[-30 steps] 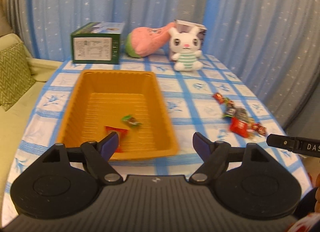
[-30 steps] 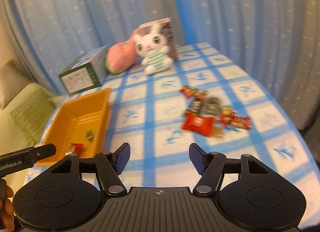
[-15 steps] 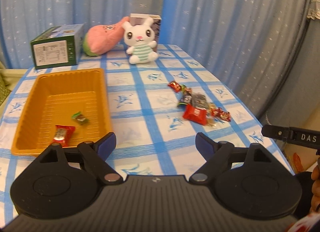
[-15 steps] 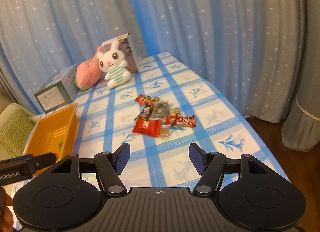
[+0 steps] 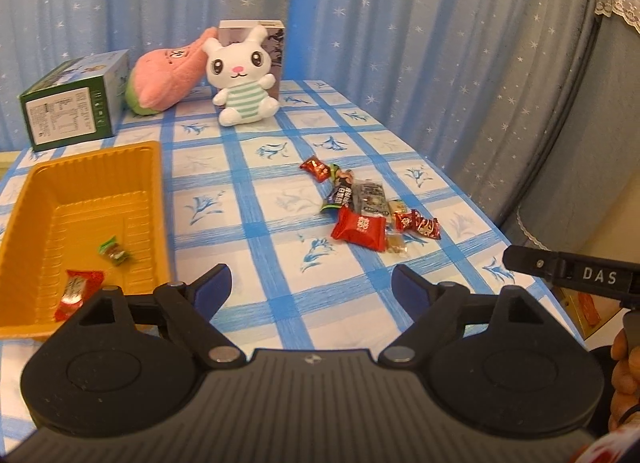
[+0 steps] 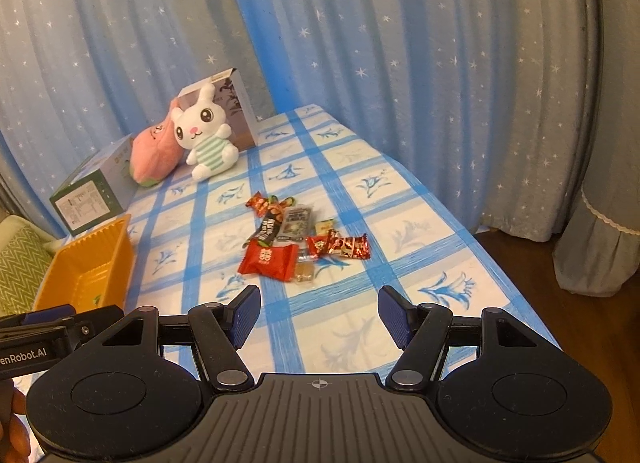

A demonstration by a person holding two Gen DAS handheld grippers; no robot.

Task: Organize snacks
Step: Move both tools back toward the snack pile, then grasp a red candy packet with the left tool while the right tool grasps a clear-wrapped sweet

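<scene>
The right gripper (image 6: 318, 313) hangs with jaws apart and empty, like the left gripper (image 5: 308, 287). Best to take the big red foil packet (image 6: 269, 260) first — nearest in the heap of wrapped snacks (image 6: 298, 235), well apart from the orange plastic tray (image 5: 86, 183) — off the blue-checked tablecloth (image 6: 352, 327); starry curtains behind.

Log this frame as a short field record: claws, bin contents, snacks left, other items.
left claw: open, empty
right claw: open, empty
bin: orange, holds a red snack and a green candy
snack pile: loose on the tablecloth, right of the bin
nearest in pile: red packet
back of table: bunny, pink plush, green box
</scene>
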